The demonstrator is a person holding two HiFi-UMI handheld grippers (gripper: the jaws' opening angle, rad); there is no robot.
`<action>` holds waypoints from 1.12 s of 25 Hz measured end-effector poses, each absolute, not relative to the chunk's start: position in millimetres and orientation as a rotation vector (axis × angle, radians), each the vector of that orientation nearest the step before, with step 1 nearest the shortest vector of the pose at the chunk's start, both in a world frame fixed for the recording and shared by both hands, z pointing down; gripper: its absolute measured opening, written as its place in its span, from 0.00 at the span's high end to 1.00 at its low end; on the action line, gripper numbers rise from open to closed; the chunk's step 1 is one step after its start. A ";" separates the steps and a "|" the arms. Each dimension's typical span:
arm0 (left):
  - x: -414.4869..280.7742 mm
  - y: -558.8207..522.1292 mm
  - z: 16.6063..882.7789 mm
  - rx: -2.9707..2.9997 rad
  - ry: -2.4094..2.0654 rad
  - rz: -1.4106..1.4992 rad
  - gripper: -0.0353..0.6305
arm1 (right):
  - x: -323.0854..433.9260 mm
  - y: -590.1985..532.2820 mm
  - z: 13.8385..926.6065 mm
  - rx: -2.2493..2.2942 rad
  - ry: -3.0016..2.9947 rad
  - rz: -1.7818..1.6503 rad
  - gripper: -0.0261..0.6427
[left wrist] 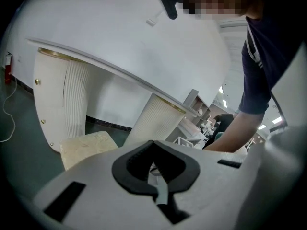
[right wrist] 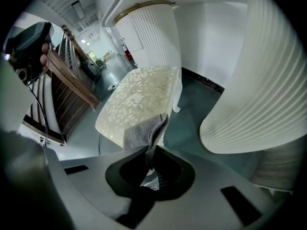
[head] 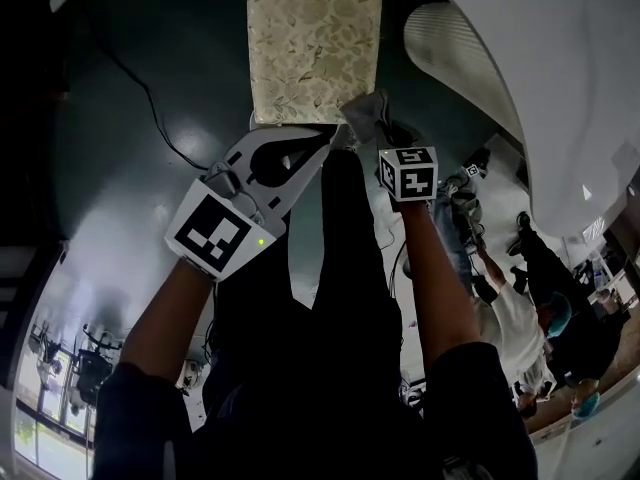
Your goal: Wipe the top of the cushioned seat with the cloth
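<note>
The cushioned seat [head: 313, 43] is a cream square pad with a leaf pattern, standing on the dark floor ahead of me. My right gripper [head: 372, 128] is shut on a grey cloth [head: 366, 114], which hangs at the seat's near right corner. In the right gripper view the cloth [right wrist: 143, 132] rises from my right gripper [right wrist: 152, 150] and overlaps the near edge of the seat [right wrist: 139, 99]. My left gripper [head: 333, 134] is held just before the seat's near edge, shut with nothing in it. In the left gripper view my left gripper [left wrist: 153, 146] points past the seat [left wrist: 88, 146].
A large white curved tabletop [head: 560, 78] on ribbed white pedestals [head: 450, 48] stands right of the seat. One ribbed pedestal [right wrist: 254, 95] is close on the right. A black cable [head: 150, 108] runs over the floor to the left. People [head: 520, 308] are at the lower right.
</note>
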State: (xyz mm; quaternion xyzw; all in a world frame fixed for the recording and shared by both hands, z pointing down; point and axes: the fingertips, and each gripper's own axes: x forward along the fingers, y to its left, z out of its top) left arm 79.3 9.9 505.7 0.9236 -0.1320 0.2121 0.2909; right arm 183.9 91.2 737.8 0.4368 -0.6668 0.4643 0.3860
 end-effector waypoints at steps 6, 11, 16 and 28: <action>97.3 12.9 503.5 2.478 -0.332 0.582 0.94 | 210.4 101.2 737.0 1.150 -1.668 1.197 0.91; 106.2 17.0 498.2 2.495 -0.321 0.590 0.94 | 228.2 104.6 731.7 1.186 -1.652 1.188 0.91; 100.6 20.1 477.8 2.502 -0.327 0.577 0.94 | 231.1 110.1 704.7 1.223 -1.642 1.191 0.91; 43.8 -10.3 372.3 2.612 -0.467 0.513 0.94 | 162.6 39.0 562.8 1.299 -1.902 1.076 0.91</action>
